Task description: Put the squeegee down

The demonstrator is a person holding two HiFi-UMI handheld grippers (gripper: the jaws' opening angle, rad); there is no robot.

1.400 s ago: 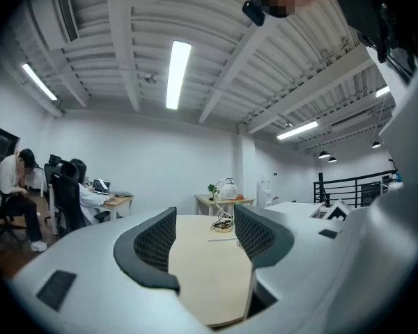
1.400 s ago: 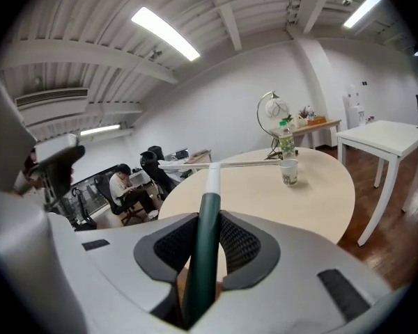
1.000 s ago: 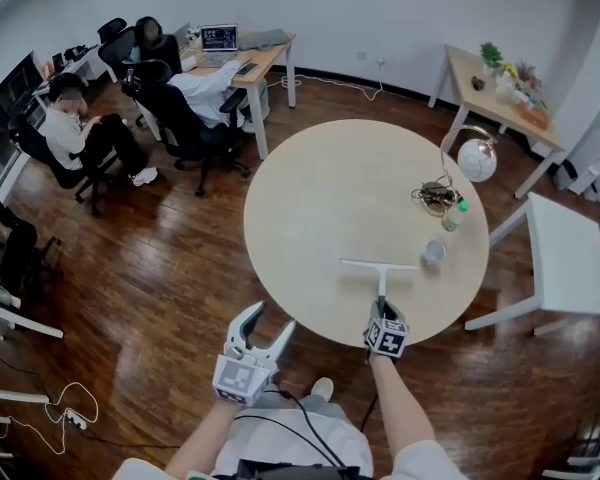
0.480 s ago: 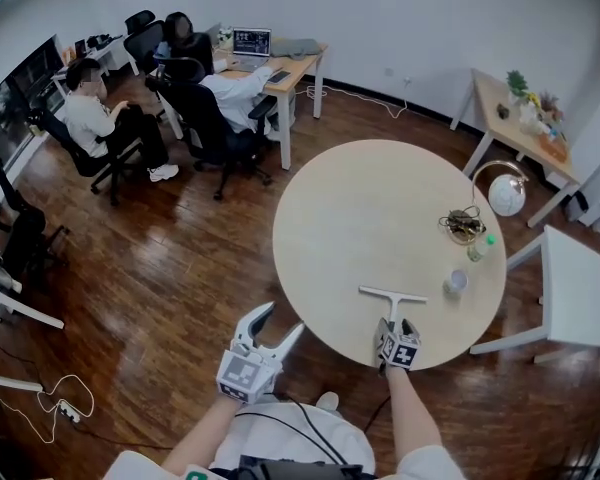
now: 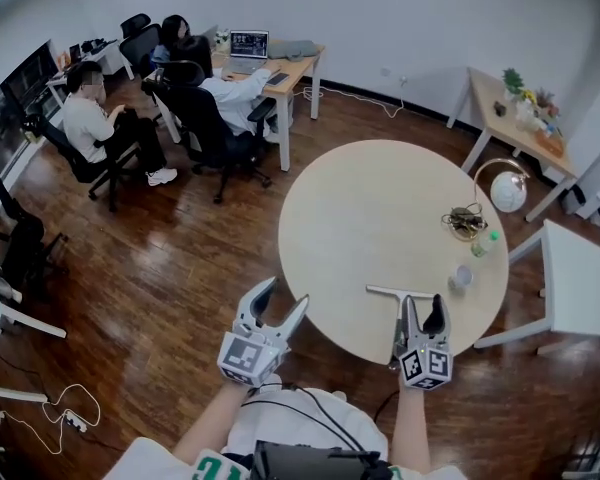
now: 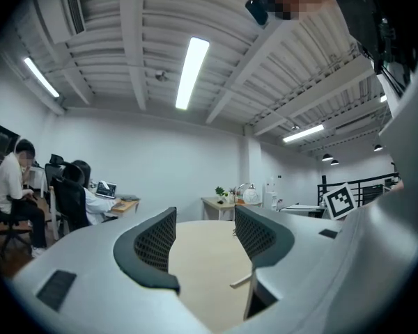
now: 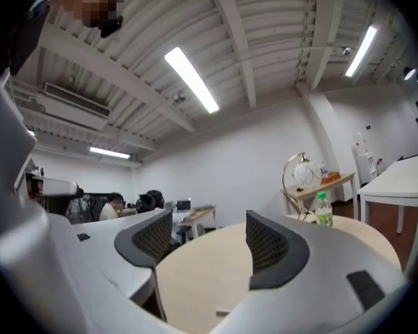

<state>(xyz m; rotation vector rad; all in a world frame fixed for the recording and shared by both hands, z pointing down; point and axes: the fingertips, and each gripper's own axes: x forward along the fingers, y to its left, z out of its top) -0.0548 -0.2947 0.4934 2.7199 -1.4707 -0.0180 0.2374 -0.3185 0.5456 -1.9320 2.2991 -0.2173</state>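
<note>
Grippers first: left gripper (image 5: 283, 296) spread wide, empty, off the near edge of the table (image 5: 380, 208); right gripper (image 5: 421, 313) opening, nothing between its jaws. Just beyond it the squeegee (image 5: 390, 291) lies flat on the table, handle pointing back at it, blade crosswise farther out. Right hand is nearer.

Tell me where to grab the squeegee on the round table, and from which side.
Probably best to grip the squeegee by its handle, coming from the near edge of the table: it lies flat, handle pointing at you, wide blade crosswise at the far end.
</note>
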